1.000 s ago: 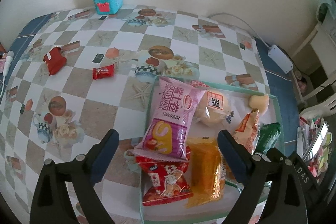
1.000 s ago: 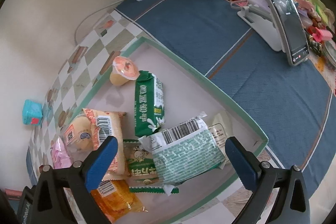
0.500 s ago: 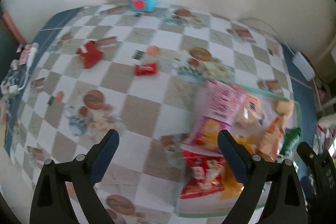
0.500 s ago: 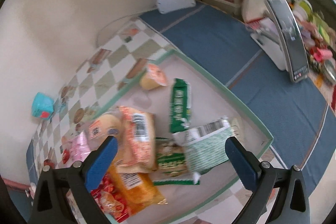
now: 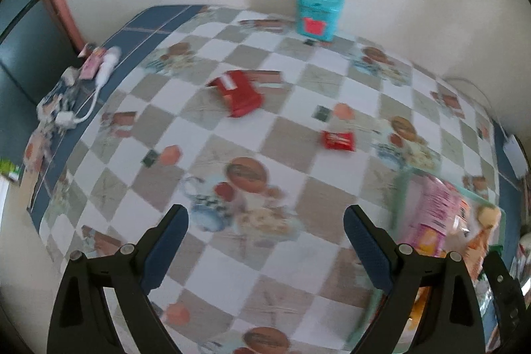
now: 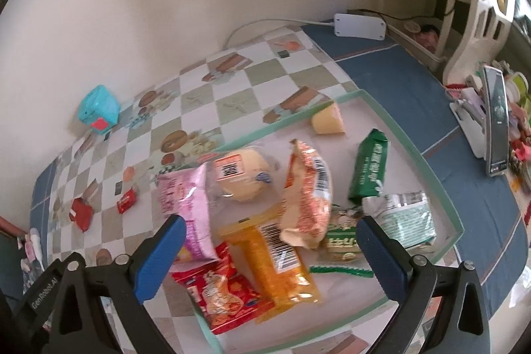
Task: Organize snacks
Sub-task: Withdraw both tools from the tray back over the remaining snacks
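My left gripper (image 5: 265, 238) hangs over bare checked cloth (image 5: 285, 198) with its jaws wide apart and nothing between them, aimed steeply down at the open part of the table, because the snacks not yet gathered lie out there. The red box (image 5: 238, 92) sits well out on the cloth toward the teal tin (image 5: 319, 14) by the wall; its long axis runs diagonally, from upper left to lower right in my left view, white-labelled end toward the far left. The small red packet (image 5: 338, 140) lies apart from it, nearer the tray (image 5: 400, 198), flat, its long axis about level across the left view. I judge these two are what remains, and the packet is the closer one. My right gripper (image 6: 270, 249) is also spread open and empty, poised above the tray's near end. The tray holds the rest, piled loosely: pink bag (image 6: 184, 204) on its left side, its long axis running away from me; a bun (image 6: 242, 175) beside it; an orange-speckled bag (image 6: 307, 191) overlapping a yellow pack (image 6: 275, 264); a red bag (image 6: 215, 291) at the near corner; a green pack (image 6: 368, 168) pointing toward the far rim; a pale green bag (image 6: 403, 214) at right; a jelly cup (image 6: 328, 121) tipped on its side at the far edge.
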The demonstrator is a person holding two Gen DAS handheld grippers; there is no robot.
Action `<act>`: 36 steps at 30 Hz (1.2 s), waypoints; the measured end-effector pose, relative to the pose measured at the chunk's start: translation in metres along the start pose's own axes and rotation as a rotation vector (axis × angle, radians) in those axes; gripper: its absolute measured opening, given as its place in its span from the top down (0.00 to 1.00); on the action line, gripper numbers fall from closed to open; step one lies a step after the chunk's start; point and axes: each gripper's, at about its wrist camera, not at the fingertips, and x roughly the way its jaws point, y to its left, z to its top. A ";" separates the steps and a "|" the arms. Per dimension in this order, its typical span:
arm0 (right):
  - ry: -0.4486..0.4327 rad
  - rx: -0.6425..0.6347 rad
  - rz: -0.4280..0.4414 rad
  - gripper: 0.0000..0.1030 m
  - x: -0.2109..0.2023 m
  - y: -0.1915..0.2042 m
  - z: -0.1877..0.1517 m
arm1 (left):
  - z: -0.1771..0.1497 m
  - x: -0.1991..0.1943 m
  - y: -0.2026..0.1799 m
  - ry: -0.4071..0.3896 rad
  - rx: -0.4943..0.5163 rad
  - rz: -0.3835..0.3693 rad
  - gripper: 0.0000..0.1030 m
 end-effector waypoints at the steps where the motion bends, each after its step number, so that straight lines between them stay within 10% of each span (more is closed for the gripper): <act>1: 0.000 -0.010 0.004 0.00 0.000 0.006 -0.001 | 0.002 0.001 0.008 0.001 -0.016 0.007 0.08; 36: 0.049 -0.229 0.177 0.00 0.034 0.135 -0.035 | 0.027 0.042 0.119 0.083 -0.224 0.004 0.08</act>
